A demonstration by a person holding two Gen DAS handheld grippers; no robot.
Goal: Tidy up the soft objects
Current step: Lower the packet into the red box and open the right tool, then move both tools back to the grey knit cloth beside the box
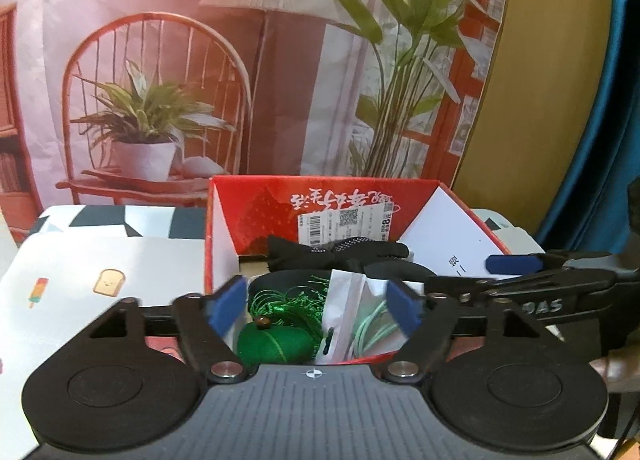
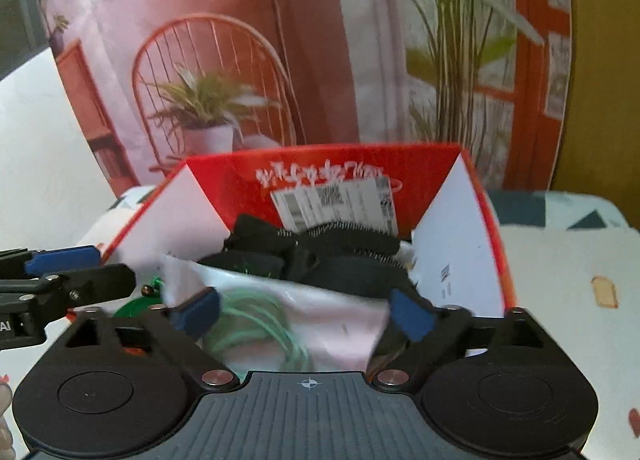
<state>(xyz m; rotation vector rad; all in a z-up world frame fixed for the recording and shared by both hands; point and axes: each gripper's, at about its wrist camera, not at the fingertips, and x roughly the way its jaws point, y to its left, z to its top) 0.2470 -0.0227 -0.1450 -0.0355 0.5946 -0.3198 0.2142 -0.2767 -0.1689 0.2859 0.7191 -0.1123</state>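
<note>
My surface (image 1: 100, 256) is white, printed with a toast slice (image 1: 109, 282) and an ice lolly (image 1: 38, 291), with dark geometric shapes along its far edge. A red box (image 1: 236, 216) stands directly on it.

1. Red box (image 1: 248, 204), open-topped, white inside walls, barcode label on the far wall.
2. Black fabric items (image 1: 340, 250) heaped at its back.
3. Green tasselled cushion (image 1: 276, 344), front left.
4. Clear bag of pale green cord (image 2: 260, 324), front right.
</note>
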